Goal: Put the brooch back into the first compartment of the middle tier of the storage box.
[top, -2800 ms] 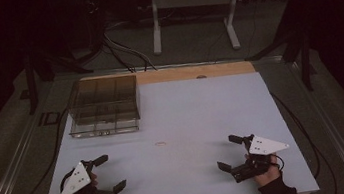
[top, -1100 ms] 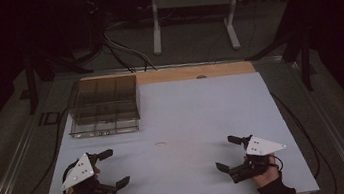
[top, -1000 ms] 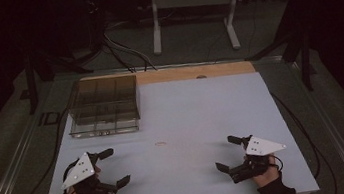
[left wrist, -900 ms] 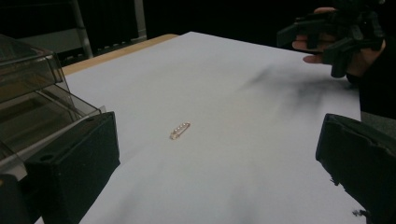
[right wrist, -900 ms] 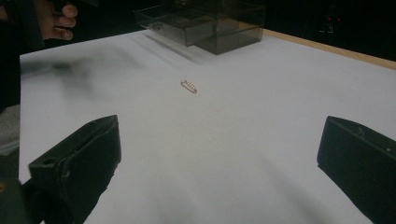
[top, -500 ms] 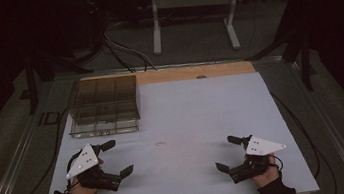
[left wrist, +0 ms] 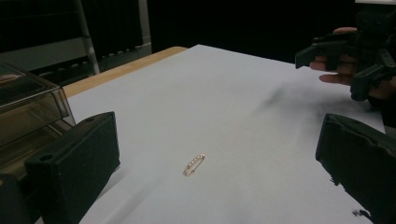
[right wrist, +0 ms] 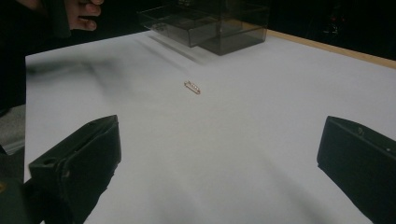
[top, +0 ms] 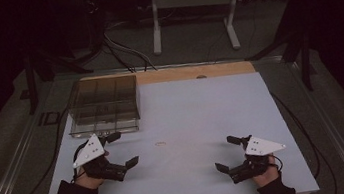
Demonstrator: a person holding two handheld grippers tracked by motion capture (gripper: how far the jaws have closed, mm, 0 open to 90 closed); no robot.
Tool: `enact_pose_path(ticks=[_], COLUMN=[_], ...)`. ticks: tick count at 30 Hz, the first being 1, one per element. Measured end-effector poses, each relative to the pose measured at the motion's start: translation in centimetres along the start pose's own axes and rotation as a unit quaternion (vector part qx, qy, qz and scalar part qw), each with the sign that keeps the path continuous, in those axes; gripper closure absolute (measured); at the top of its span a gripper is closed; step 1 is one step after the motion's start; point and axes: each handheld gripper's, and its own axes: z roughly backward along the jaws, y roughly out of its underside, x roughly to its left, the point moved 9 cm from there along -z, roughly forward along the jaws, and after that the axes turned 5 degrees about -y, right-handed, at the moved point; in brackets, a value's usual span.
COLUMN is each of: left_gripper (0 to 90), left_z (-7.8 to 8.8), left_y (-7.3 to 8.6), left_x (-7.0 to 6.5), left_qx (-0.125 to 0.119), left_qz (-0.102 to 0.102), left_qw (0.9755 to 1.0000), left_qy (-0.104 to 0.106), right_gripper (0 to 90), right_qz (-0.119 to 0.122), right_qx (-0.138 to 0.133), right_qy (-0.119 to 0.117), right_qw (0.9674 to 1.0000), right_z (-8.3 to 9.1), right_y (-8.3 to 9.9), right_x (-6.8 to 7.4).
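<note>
**Both grippers wide open, small gold pin lying loose between them**

High view: left gripper sits just short of the clear compartment box, jaws spread, nothing in them. Right gripper is well apart at the table's near right, jaws also spread and empty. The pin reads here as a faint small mark, ahead and to the right of the left gripper.

Left gripper view: the mark resolves into a slim gold pin, flat on the white surface, ahead between the jaws and clear of both. Box wall is close beside the left jaw. Other gripper is far off, upper right.

Right gripper view: pin lies farther ahead, toward the box. A hand shows at top left.
</note>
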Motion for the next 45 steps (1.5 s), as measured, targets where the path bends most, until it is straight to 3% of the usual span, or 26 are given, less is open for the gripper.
enact_pose_path(ticks=[19, 27, 45], left_gripper=[0.3, 0.4, 0.4], left_z=[-3.7, -5.4, -8.6], left_y=[-0.5, -0.4, 1.0], left_x=[-0.2, -0.2, 0.3], left_qx=[0.006, 0.014, 0.040], left_qz=[0.000, -0.011, 0.007], left_qw=[0.9999, 0.9996, 0.9987], left_qy=[0.016, 0.020, 0.031], right_gripper=[0.0, 0.0, 0.0], right_qz=[0.005, 0.004, 0.002], right_qx=[-0.001, -0.001, 0.001], right_qy=[0.001, 0.002, 0.001], right_qw=[1.0000, 1.0000, 1.0000], right_z=[0.2, 0.2, 0.2], right_y=[0.0, 0.0, 0.1], right_x=[0.0, -0.1, -0.1])
